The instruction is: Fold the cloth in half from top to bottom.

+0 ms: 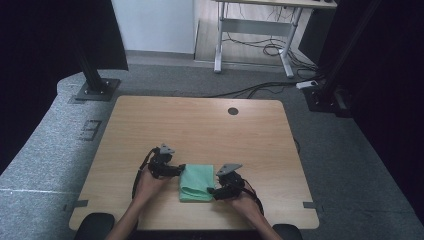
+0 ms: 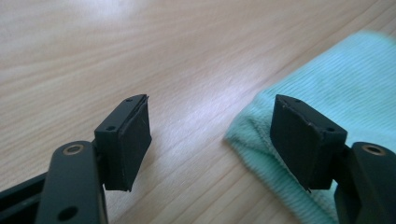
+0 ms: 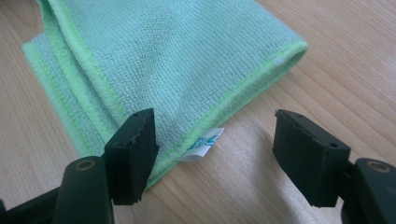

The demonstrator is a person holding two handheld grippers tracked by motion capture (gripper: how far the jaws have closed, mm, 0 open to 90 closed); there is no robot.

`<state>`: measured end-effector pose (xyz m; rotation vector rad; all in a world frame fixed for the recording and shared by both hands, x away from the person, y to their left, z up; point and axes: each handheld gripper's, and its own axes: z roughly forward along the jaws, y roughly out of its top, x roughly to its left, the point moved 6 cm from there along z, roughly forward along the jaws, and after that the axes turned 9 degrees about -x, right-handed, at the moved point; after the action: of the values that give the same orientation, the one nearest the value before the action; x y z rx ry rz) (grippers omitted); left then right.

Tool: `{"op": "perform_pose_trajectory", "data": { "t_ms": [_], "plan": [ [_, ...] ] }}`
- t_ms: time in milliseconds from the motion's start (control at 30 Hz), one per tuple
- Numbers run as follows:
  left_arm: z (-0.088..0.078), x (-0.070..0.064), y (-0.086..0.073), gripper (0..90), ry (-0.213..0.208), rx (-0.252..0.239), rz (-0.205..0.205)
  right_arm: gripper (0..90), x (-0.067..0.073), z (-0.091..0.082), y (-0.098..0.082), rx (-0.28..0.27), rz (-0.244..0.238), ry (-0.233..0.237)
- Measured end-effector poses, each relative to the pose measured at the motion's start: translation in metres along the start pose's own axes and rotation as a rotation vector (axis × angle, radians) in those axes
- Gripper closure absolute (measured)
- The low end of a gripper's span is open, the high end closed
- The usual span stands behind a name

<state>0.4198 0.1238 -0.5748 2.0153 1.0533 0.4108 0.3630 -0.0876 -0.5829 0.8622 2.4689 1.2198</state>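
Folded green cloth lying flat on the wooden table, near the front edge, roughly centred between the two hands. Left gripper at the cloth's left edge, near its far corner; jaws spread wide, nothing clamped. In the left gripper view, one jaw over bare wood, the other over the cloth's rounded folded edge; cannot tell whether that jaw touches the fabric. Right gripper at the cloth's near right corner, jaws likewise wide apart and empty. In the right gripper view, one jaw over the hemmed edge of the cloth, the other over bare table, well clear of the fabric. Small white label with blue-green print sticking out from the hem, between the two jaws. Layers visible at the cloth's side, stacked with lighter green stitched borders, edges not quite aligned. Left hand and right hand entering from the bottom of the high view, each wrapped around its gripper body. Grey triangular plate on top of each gripper. Round cable grommet near the table's far edge, well apart from the cloth. Grey carpeted floor around the table; white desk frame with loose cables beyond.
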Motion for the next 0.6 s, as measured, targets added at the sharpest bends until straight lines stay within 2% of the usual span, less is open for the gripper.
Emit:
{"op": "perform_pose_trajectory", "data": {
  "t_ms": [100, 200, 267, 367, 500, 600],
  "plan": [
    [0.000, 0.000, -0.005, 28.8, 0.003, 0.014, 0.014, 30.1, 0.000, 0.000, -0.001, 0.000, 0.005, -0.005],
    [-0.006, -0.003, -0.003, 28.8, 0.014, 0.004, 0.027, 29.6, 0.000, 0.000, -0.001, 0.002, 0.005, -0.008],
    [-0.014, -0.010, -0.002, 28.6, -0.024, -0.021, 0.024, 29.3, 0.000, 0.000, -0.002, 0.002, 0.010, -0.009],
    [-0.021, -0.022, -0.006, 25.4, -0.070, -0.017, 0.033, 28.4, 0.000, 0.001, -0.002, 0.004, 0.014, -0.010],
    [-0.024, -0.037, -0.027, 22.7, -0.091, 0.028, 0.066, 27.9, 0.001, 0.001, -0.002, 0.006, 0.018, -0.019],
    [-0.029, -0.042, -0.035, 22.5, -0.099, 0.034, 0.065, 25.6, 0.001, 0.000, -0.002, 0.012, 0.005, -0.030]
  ]
}}
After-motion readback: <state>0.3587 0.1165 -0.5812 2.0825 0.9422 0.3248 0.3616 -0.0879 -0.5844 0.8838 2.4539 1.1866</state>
